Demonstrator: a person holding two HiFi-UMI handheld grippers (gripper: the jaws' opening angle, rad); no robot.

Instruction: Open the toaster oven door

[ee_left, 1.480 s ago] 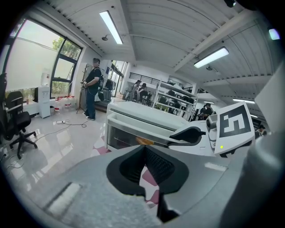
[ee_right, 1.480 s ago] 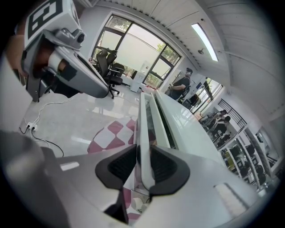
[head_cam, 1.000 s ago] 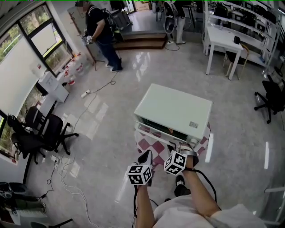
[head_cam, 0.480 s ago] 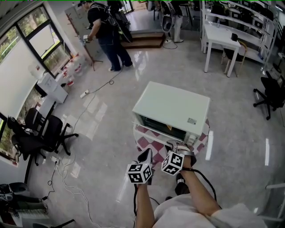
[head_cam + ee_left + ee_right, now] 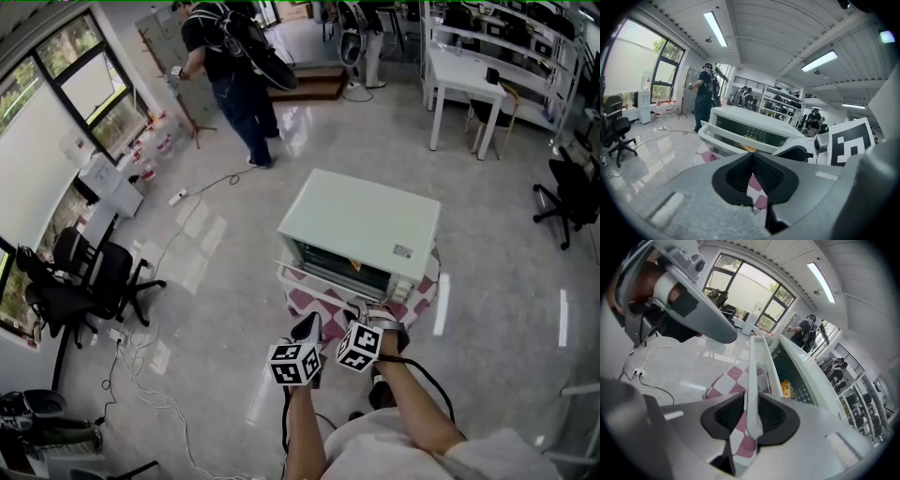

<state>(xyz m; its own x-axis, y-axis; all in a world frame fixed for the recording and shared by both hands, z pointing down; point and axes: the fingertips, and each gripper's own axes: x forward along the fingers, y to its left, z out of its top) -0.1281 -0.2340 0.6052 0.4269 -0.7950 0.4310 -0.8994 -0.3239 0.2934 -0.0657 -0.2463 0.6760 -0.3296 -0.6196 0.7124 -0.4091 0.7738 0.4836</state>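
The right tool [image 5: 752,420] is clenched on the white door handle [image 5: 751,366] of the toaster oven [image 5: 364,223]. The oven's door [image 5: 745,133] tilts partly open just ahead of this tool. The left tool [image 5: 751,164] is pinched together and empty, beside the right one and short of the handle.

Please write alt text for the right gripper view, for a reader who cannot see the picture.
The right gripper is closed on the white handle of a toaster oven door, which stands partly open. A pink and white checkered cloth lies below the handle, with a shiny floor and large windows behind.
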